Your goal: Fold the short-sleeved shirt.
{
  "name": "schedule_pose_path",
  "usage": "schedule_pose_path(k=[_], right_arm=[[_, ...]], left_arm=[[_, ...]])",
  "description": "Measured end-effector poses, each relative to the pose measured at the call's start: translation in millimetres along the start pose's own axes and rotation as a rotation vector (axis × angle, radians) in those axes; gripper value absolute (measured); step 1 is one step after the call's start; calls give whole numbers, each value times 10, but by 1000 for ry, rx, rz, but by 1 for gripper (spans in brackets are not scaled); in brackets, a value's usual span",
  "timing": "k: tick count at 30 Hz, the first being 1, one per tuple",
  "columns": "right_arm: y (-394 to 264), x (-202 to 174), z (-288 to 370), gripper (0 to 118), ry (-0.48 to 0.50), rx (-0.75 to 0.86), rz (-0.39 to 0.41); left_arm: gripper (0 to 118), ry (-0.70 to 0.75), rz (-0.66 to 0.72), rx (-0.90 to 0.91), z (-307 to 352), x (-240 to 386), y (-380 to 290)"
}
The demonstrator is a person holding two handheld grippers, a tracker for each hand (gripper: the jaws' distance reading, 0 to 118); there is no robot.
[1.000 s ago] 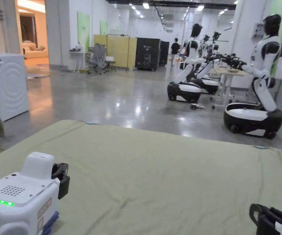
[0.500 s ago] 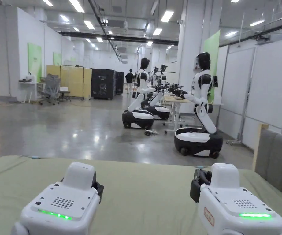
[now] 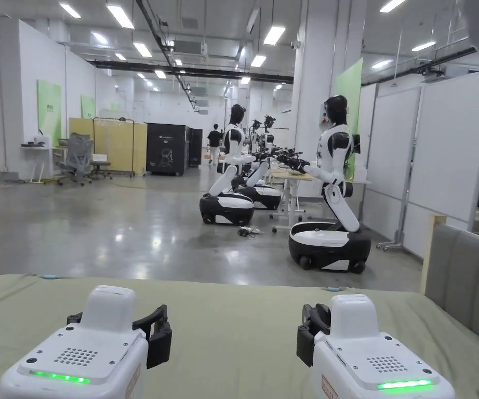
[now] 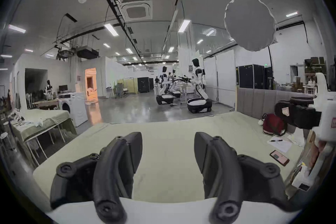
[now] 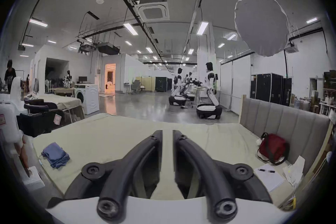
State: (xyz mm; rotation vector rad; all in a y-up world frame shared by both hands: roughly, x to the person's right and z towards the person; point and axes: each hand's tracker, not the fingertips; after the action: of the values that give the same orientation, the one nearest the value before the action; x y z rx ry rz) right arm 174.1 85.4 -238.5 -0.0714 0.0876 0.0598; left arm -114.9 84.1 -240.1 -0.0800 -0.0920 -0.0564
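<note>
A blue shirt (image 5: pixel 55 155) lies folded in a small stack near the left edge of the green sheet (image 5: pixel 112 138), to the left of both grippers. My left gripper (image 4: pixel 168 138) hovers over the bare sheet with its jaws wide apart and nothing between them. In the head view the left gripper (image 3: pixel 119 318) is at the lower left. My right gripper (image 5: pixel 167 132) is held level beside it, jaws nearly touching and empty. The head view has the right gripper (image 3: pixel 312 324) at the lower right.
The green sheet (image 3: pixel 233 322) covers a wide bed-like surface. A grey padded headboard (image 3: pixel 467 280) bounds its right side. By it lie a red bag (image 5: pixel 272 148), a notepad with a pen (image 5: pixel 269 178) and a phone (image 4: pixel 279 157). Humanoid robots (image 3: pixel 332 208) stand on the floor beyond.
The head camera has swung right and up. Both grippers now sit side by side at the bottom of the view. The left gripper's jaws have spread apart since half a second ago.
</note>
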Motion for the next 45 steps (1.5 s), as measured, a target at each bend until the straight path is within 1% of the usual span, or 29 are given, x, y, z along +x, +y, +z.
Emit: schedule_pose_path(k=[2, 3, 4, 6, 8, 9, 10, 11, 12, 13, 15, 16, 17, 20, 23, 24, 27, 30, 32, 35, 39, 40, 41, 44, 45], right_arm=[[-2, -10, 0, 36, 3, 5, 4], [-1, -14, 0, 42, 3, 8, 7], [3, -16, 0, 45, -1, 9, 10], [18, -5, 10, 46, -4, 9, 10], [38, 4, 17, 49, -15, 23, 6], [49, 7, 16, 53, -15, 33, 9], [63, 1, 17, 61, -20, 39, 18], [80, -19, 22, 67, -26, 46, 26], [97, -41, 31, 69, -29, 49, 25], [117, -46, 35, 69, -22, 49, 19], [155, -55, 46, 69, 50, 29, -2], [170, -55, 52, 69, 49, 20, -1], [193, -69, 56, 70, 36, 14, 1], [273, -95, 35, 70, -65, -46, -23], [299, -101, 3, 70, -59, -55, -28], [301, -113, 14, 70, -72, -47, -39], [312, -154, 27, 69, -107, -50, -36], [308, -160, 53, 69, -84, -26, -35], [311, -145, 69, 69, -34, -18, -80], [307, -114, 61, 69, 3, -37, -94], [277, -167, 54, 69, -25, -35, -62], [274, -186, 58, 69, -48, -31, -43], [270, -201, 58, 69, -83, -26, -47], [267, -168, 55, 69, -49, -25, -68], [260, -178, 60, 69, -54, -24, -65]], left_arm=[[75, 1, 0, 2, -6, -19, -17], [79, 2, 3, 0, -8, -26, -21], [81, 2, 3, -2, 3, -9, -26], [83, 6, -2, 2, 10, -12, -30], [107, 10, -8, 4, 10, -4, -30], [116, 13, -10, 11, 10, -4, -28], [118, 12, -9, 27, 18, -7, -25], [118, 13, 5, 31, 19, -13, -9], [118, 8, 23, 28, 30, -18, 19], [118, 5, 28, 25, 27, -22, 36], [118, 9, 9, 29, 30, 1, 61], [118, 21, -8, 34, 38, 21, 73], [118, 29, -21, 37, 50, 37, 84], [118, 19, -37, 36, 82, 63, 116], [118, 13, -31, 45, 84, 71, 125], [118, 10, -23, 45, 82, 63, 120], [118, 5, -18, 46, 84, 68, 117], [118, 5, -14, 41, 83, 76, 116], [118, -1, -12, 40, 89, 79, 115], [118, -4, -13, 34, 94, 95, 108], [118, -6, -17, 32, 96, 116, 105], [118, -6, -16, 31, 92, 108, 106], [118, -6, -15, 32, 92, 112, 106], [118, -7, -14, 34, 94, 123, 114], [118, -7, -16, 34, 95, 128, 117]])
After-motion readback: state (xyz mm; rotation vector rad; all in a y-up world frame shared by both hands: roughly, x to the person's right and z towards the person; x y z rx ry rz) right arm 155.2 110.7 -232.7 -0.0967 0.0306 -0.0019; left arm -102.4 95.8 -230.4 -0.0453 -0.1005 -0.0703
